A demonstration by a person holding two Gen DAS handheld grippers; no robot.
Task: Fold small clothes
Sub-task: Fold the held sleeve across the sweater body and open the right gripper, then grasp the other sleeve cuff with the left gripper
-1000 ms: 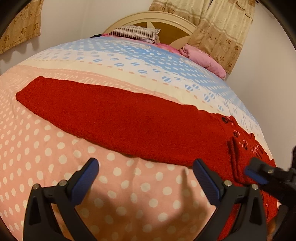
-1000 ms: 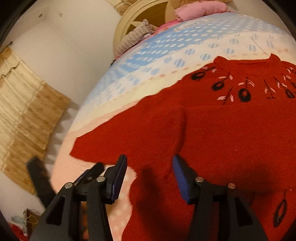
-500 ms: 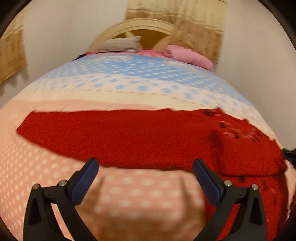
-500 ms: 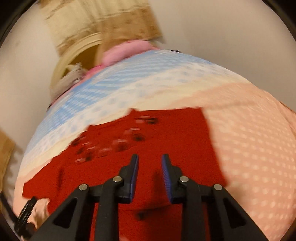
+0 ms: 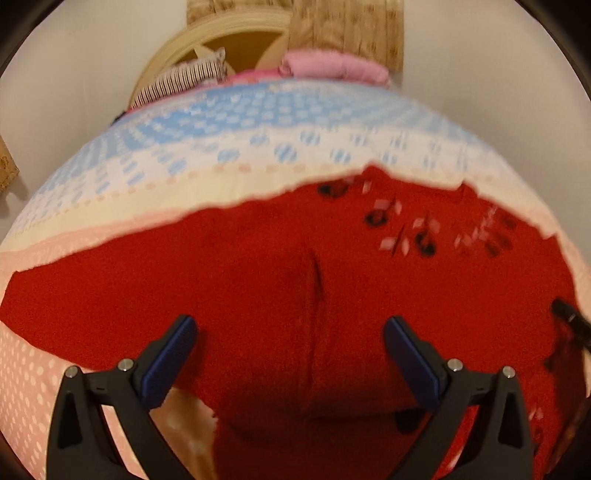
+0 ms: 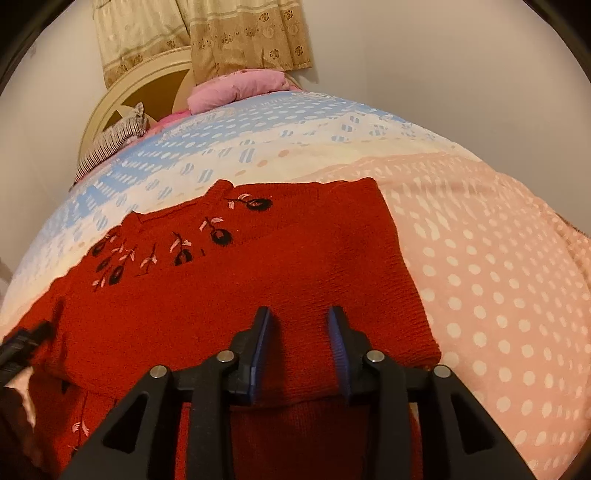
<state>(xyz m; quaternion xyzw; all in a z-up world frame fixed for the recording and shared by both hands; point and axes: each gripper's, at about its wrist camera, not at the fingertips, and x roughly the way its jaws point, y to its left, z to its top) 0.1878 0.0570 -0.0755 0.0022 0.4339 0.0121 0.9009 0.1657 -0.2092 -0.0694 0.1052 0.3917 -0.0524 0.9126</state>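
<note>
A red knitted sweater [image 5: 280, 280] with black and pink embroidery lies flat on the dotted bedspread [image 6: 498, 258]. One sleeve is folded in over its body [image 6: 351, 251]. My left gripper [image 5: 290, 328] hovers open and wide above the sweater's middle, where a seam runs. My right gripper [image 6: 300, 317] is over the folded sleeve near the sweater's right edge. Its jaws are opening, and no cloth is pinched between the blue pads [image 6: 260, 332]. Each gripper shows at the edge of the other's view: the right gripper [image 5: 567, 314], the left gripper [image 6: 22, 343].
A cream round headboard [image 6: 122, 96] stands at the far end of the bed, with a striped pillow [image 6: 110, 140] and a pink pillow [image 6: 240, 86]. Beige curtains [image 6: 221, 33] hang behind. Bare pink bedspread [image 6: 517, 295] lies right of the sweater.
My left gripper moved right, from beside the long sleeve to over the sweater's body. My right gripper swung across to the sweater's right edge; its jaws narrowed, then widened somewhat.
</note>
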